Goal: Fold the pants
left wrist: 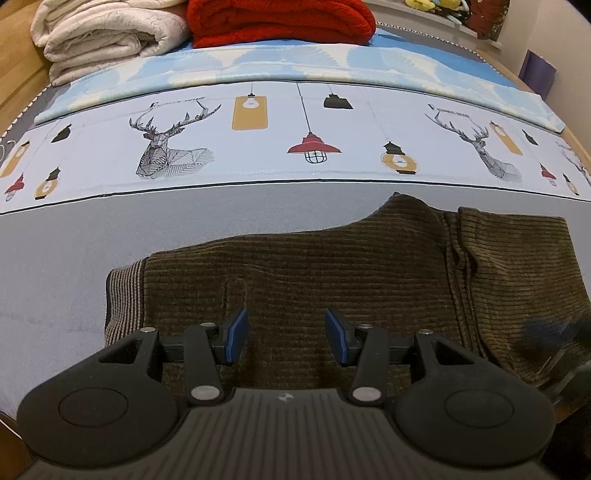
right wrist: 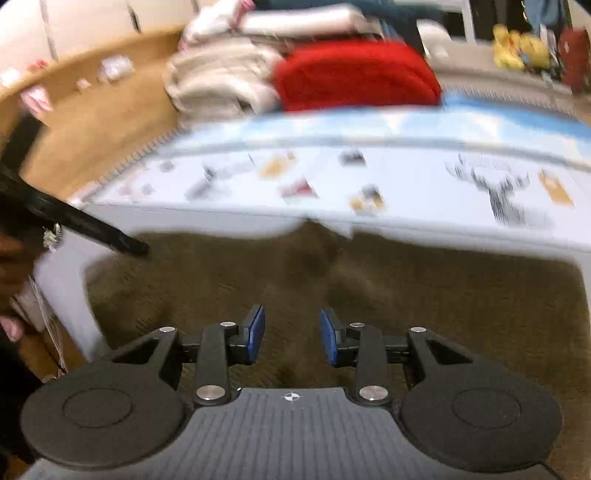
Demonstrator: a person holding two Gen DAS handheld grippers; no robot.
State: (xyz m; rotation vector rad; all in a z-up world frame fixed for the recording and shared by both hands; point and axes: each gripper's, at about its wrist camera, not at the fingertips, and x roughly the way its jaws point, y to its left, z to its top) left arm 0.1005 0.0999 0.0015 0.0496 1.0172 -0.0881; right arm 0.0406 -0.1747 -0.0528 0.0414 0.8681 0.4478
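Brown corduroy pants lie on the grey bed sheet, with a striped waistband at the left and a folded-over part at the right. My left gripper is open and empty just above the pants near the waistband end. My right gripper is open and empty above the pants; that view is blurred by motion. A blurred dark shape at the right edge of the left wrist view may be the right gripper.
A printed sheet with deer and lamps lies beyond the pants. A folded cream blanket and a red blanket sit at the far end. A wooden bed frame runs on the left. A black bar crosses the right view's left side.
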